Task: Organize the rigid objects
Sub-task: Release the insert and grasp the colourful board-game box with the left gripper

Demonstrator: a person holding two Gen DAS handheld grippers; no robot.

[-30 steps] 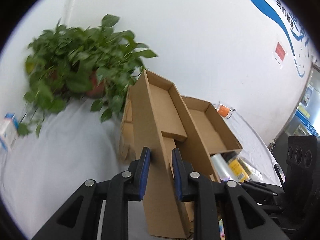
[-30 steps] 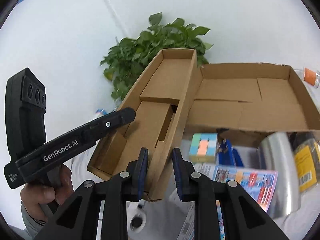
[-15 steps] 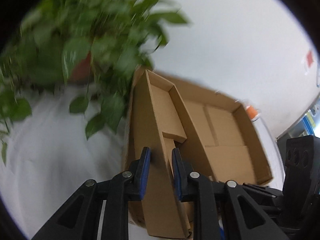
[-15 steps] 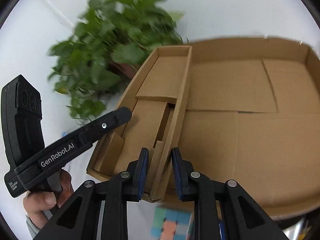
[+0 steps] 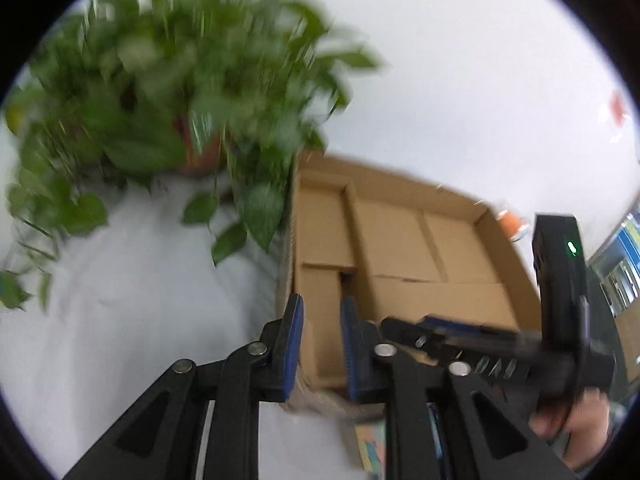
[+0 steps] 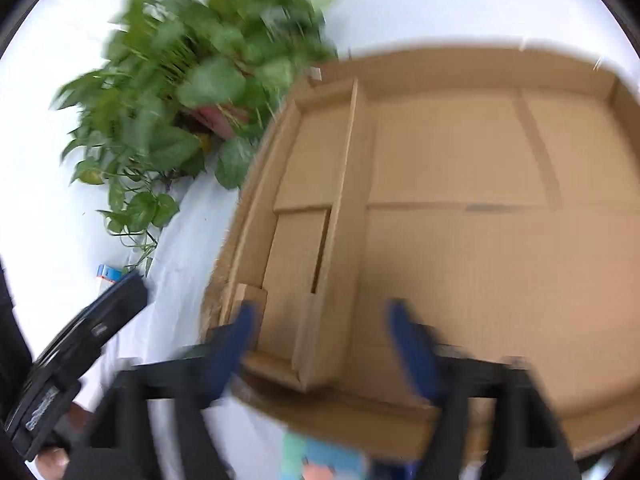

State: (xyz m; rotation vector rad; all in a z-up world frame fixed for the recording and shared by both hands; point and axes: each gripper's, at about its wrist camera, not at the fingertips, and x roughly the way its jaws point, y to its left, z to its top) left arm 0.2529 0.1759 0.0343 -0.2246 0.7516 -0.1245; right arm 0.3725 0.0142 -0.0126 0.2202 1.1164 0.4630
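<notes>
now both tools have just opened, straddling the narrow box.

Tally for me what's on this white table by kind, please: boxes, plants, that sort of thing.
Cardboard boxes: 2, the narrow box inside the wide box
Potted plants: 1
Small cartons: 1
Colourful cubes: 1
Total: 5

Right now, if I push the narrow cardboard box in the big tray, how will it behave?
Narrow cardboard box: probably light: empty, thin-walled. Walls likely flex when pinched; a loose flap shows. Should slide, not roll, on the tray floor.
</notes>
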